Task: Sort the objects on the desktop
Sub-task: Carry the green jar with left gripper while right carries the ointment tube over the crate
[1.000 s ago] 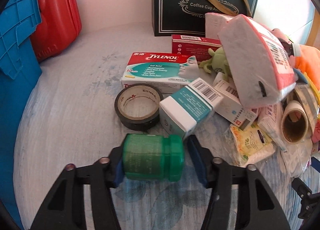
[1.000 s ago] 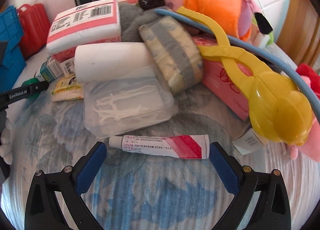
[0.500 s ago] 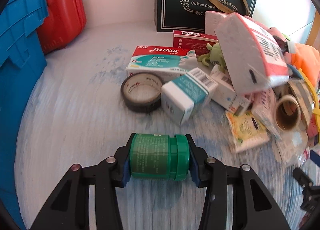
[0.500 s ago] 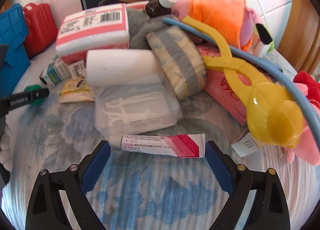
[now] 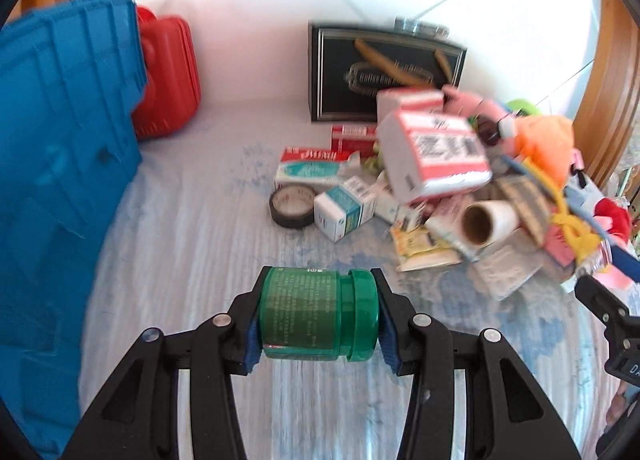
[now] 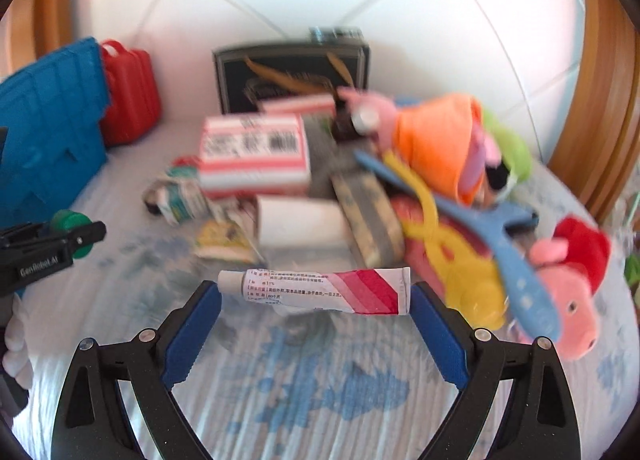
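Left tongs [image 5: 319,314]: clamped end to end on the green bottle [image 5: 318,314], one blue pad on its base, the other on its cap. Bottle lies crosswise between the pads, clear of the patterned desk [image 5: 192,244].

Right tongs [image 6: 315,322]: I read these as spread wide yet gripping the ointment tube [image 6: 320,291] by its two ends, white cap at the left pad, crimped end at the right. Jaws have just been closing a little onto it. Tube lies level, lifted off the desk.

In the right wrist view the left tongs with the bottle show at the left edge, near a blue crate [image 6: 44,128].

Far left: red case [image 5: 168,76] just beside the crate. Far centre: black gift box [image 5: 384,72] against the wall.

Right half of the desk: a heap of clutter. I can pick out a black tape roll [image 5: 291,206], a teal-and-white carton [image 5: 344,212] just beside it, a pink-and-white pack [image 5: 432,152] resting on top of the heap, a cardboard-cored paper roll [image 5: 486,220], an orange plush [image 6: 436,144], yellow plastic tongs-shaped toy [image 6: 448,248], and a pink pig plush [image 6: 568,284] at the right edge.

Both views are motion-blurred; box lettering is unreadable.
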